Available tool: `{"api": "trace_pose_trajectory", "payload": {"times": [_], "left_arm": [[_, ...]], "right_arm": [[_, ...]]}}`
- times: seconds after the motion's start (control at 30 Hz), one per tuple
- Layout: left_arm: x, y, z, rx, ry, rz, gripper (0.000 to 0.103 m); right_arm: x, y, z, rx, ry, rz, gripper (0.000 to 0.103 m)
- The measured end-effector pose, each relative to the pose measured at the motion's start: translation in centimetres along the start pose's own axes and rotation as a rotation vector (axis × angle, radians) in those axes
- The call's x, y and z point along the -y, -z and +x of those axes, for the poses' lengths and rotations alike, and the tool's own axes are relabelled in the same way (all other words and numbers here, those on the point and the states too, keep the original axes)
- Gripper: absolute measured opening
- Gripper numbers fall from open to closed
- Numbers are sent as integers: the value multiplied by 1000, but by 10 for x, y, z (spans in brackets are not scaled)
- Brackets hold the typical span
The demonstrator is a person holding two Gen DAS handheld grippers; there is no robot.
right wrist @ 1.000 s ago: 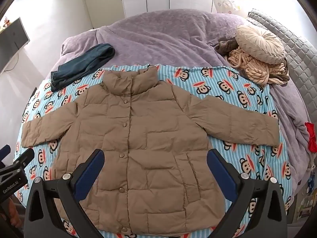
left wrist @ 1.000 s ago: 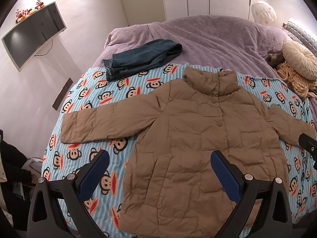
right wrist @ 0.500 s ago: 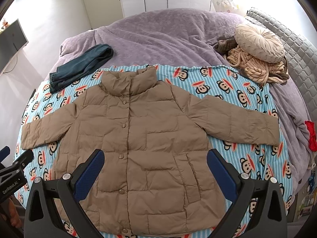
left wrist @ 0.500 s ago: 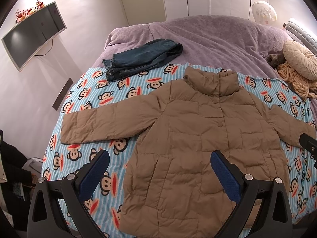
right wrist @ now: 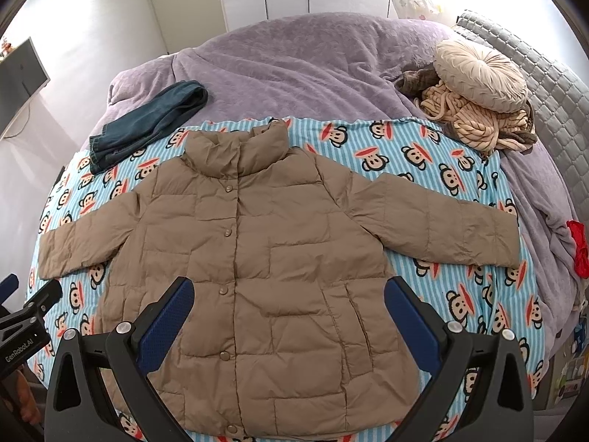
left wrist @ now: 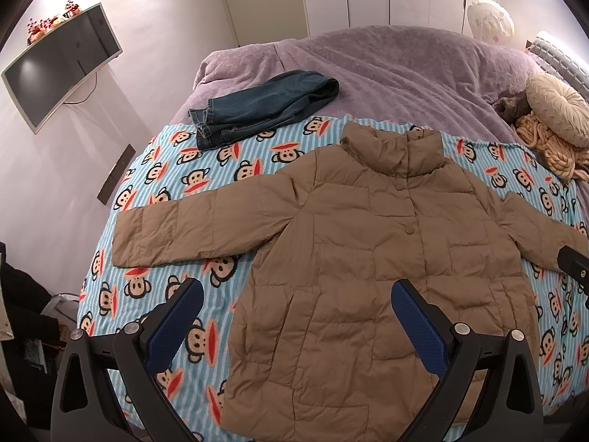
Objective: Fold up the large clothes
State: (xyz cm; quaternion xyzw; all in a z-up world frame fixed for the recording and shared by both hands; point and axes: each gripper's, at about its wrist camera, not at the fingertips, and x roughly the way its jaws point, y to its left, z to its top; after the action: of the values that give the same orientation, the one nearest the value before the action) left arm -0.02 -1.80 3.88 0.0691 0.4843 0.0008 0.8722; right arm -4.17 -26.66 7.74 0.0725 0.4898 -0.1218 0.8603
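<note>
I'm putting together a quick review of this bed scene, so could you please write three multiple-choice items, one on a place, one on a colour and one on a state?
1. Where do the folded jeans lie relative to the puffer jacket?
A. beyond its sleeve, on the left of the view
B. on top of its collar
C. below its hem

2. What colour is the jacket?
A. red
B. tan brown
C. dark blue

3. How do the left gripper and right gripper stand?
A. both shut on a sleeve
B. one shut on the hem
C. both open, holding nothing

Answers: 1 A, the jeans straddle the edge of the monkey-print blanket, apart from the jacket. 2 B, the whole quilted shell is tan. 3 C, the blue pads sit wide apart above the jacket.
</note>
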Motion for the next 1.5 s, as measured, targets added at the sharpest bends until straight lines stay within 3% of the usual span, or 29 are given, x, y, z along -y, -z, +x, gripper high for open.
{"api": "trace_pose_trajectory", "payload": {"times": [1.5], "left_arm": [[3,2,13,-38,-7,25,102]], "right_arm": [[8,1,12,-27,18,-2,103]]}}
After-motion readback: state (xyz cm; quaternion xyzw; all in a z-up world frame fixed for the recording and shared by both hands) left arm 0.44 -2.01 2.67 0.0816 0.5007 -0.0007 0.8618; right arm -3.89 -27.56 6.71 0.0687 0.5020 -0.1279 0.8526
